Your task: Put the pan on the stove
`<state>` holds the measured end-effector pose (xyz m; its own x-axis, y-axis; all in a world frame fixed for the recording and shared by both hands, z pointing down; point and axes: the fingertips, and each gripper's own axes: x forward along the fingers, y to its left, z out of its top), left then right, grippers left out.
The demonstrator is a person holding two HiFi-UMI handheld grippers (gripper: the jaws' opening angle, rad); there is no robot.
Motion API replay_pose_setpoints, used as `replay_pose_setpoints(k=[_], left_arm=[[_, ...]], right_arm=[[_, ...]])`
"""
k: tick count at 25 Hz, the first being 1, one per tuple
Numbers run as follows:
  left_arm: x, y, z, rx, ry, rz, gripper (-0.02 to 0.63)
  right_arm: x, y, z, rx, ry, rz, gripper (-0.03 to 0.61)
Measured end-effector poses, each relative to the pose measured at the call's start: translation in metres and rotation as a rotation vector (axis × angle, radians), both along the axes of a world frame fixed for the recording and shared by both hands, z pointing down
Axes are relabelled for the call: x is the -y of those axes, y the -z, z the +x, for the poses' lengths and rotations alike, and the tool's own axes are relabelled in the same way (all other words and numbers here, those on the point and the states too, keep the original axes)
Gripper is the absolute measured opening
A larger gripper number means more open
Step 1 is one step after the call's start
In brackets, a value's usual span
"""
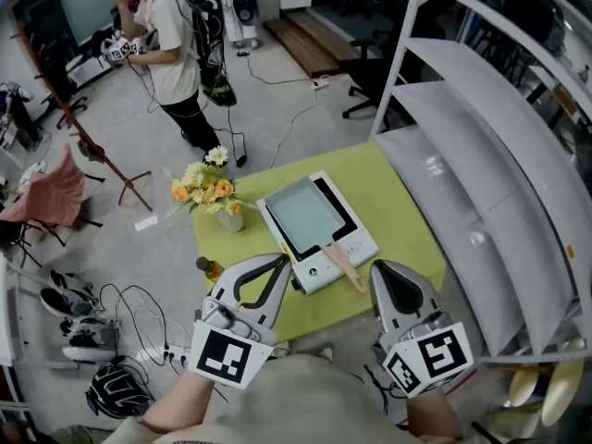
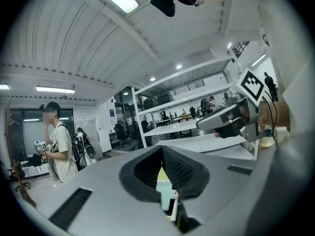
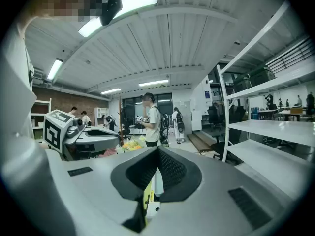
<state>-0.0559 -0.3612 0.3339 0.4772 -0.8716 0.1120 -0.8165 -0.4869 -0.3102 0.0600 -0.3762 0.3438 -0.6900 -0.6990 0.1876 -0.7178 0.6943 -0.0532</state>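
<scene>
Closest to the lens, along the bottom of the head view: left gripper (image 1: 277,265) and right gripper (image 1: 381,271), marker cubes toward the camera, tips toward the table. Both clenched on nothing. Pads pressed together in each gripper view, only a sliver of tabletop visible beneath them.

Just above the tips, centre of the frame: white stove (image 1: 363,244) on the green table (image 1: 388,192), set at a slant. On its dark glass, a rectangular pan (image 1: 305,213) with a pale inside. Wooden handle (image 1: 344,266) running from the pan toward lower right, across the stove's front strip. Long axis therefore upper left to lower right, free end aimed at the right gripper and near its tip, though not touching. Left gripper just beside the stove's lower left corner, farther from the handle. Judged from this: pan seated on the stove already, little or nothing left of the task. For any correction, right side better placed, closing across the handle.

Elsewhere on the cloth: flowers (image 1: 211,189) in a vase at the upper left corner, small bottle (image 1: 207,268) at the left edge. White shelf unit (image 1: 481,155) along the right. Grey floor with cables, a helmet (image 1: 116,391) lower left, a person (image 1: 171,49) standing upper left.
</scene>
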Motion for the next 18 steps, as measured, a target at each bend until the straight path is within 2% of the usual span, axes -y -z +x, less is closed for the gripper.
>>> replay_pose_setpoints(k=[3, 8, 13, 18], left_arm=[[-0.001, -0.011, 0.001, -0.027, 0.002, -0.026, 0.007], [0.0, -0.032, -0.001, -0.035, 0.016, -0.072, 0.006], [0.0, -0.055, -0.005, -0.045, 0.046, -0.149, 0.006], [0.001, -0.059, -0.006, -0.06, 0.051, -0.169, 0.008]], right_arm=[[-0.002, -0.009, 0.004, -0.001, -0.01, -0.004, 0.006], [-0.004, -0.027, 0.005, 0.011, 0.009, -0.088, 0.006], [-0.009, -0.038, -0.001, -0.019, 0.024, -0.107, 0.006], [-0.009, -0.04, -0.006, -0.031, 0.036, -0.111, 0.006]])
